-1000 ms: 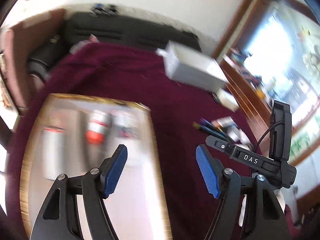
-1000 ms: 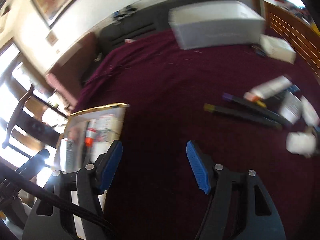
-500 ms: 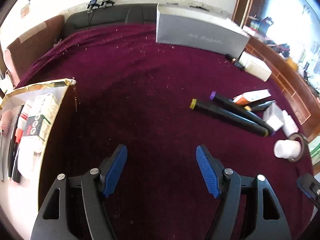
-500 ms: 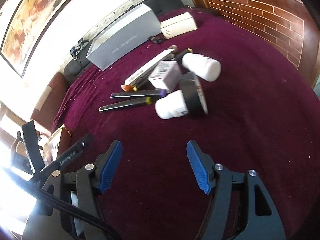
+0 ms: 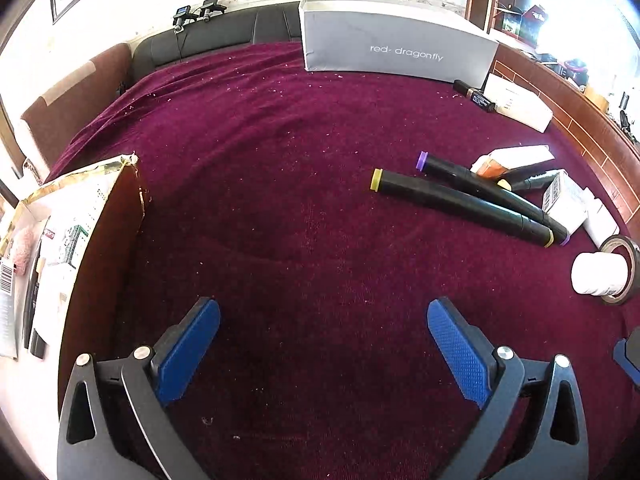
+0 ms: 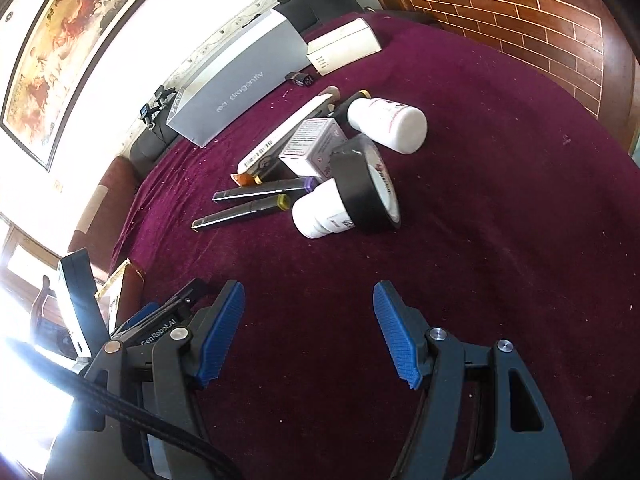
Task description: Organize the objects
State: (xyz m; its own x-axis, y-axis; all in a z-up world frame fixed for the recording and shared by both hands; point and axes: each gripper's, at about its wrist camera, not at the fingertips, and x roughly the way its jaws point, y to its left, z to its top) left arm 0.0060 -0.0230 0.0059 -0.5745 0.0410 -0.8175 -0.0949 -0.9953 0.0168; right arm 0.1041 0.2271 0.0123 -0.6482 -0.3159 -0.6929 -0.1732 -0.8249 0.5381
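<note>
A pile of small objects lies on the maroon cloth: two black markers (image 5: 460, 200) (image 6: 244, 212), a white bottle (image 6: 324, 216) with a black tape roll (image 6: 364, 192) leaning on it, a second white bottle (image 6: 388, 120), a small white carton (image 6: 316, 144) and a long white tube (image 6: 280, 140). A gold-edged box (image 5: 100, 216) with several items inside stands at the left. My left gripper (image 5: 324, 344) is open and empty above bare cloth, left of the pile. My right gripper (image 6: 308, 328) is open and empty, short of the pile.
A long grey box marked "red-dragonfly" (image 5: 392, 52) (image 6: 240, 92) stands at the back of the table, with a white carton (image 5: 516, 104) (image 6: 344, 48) beside it. A wooden brick-pattern edge (image 6: 520, 12) runs along the right. A dark sofa back (image 5: 216, 44) lies behind.
Both grippers swung right, from the gold-edged box towards the pile of objects. In the last half second they moved only slightly closer. Both stayed open and empty.
</note>
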